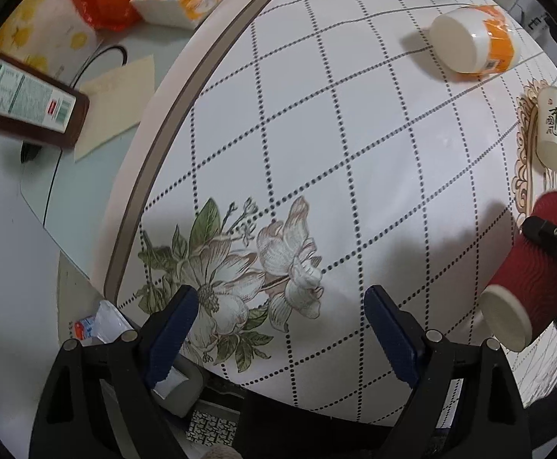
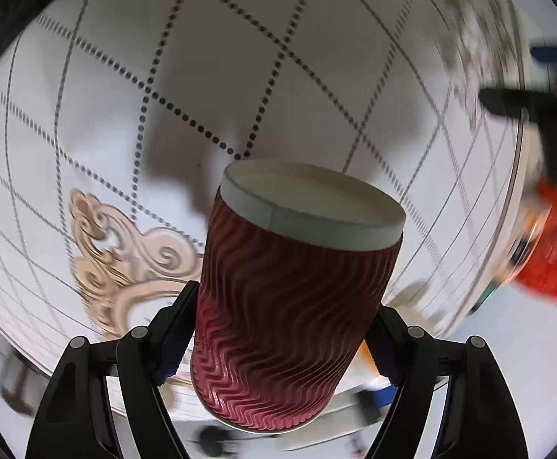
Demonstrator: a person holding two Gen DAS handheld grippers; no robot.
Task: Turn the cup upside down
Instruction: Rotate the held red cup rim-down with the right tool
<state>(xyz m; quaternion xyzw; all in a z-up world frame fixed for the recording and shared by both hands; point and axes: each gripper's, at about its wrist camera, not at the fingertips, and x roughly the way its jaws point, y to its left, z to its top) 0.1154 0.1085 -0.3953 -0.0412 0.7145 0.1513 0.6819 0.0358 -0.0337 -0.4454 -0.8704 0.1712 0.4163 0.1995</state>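
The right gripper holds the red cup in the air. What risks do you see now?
1. The right gripper clamps the ribbed red cup only near its wide end, tilted above the table; paper walls could dent or slip.
2. The right view is motion-blurred, so the swing seems fast, and the cup may land crooked.
3. A white cup and an orange cup lie nearby and could get knocked.

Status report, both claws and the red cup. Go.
Right claw shut on red ripple cup, cup off the table, base end pointing away from camera. Left claw open, empty. Orange-and-white cup on its side farther off, not in the way.
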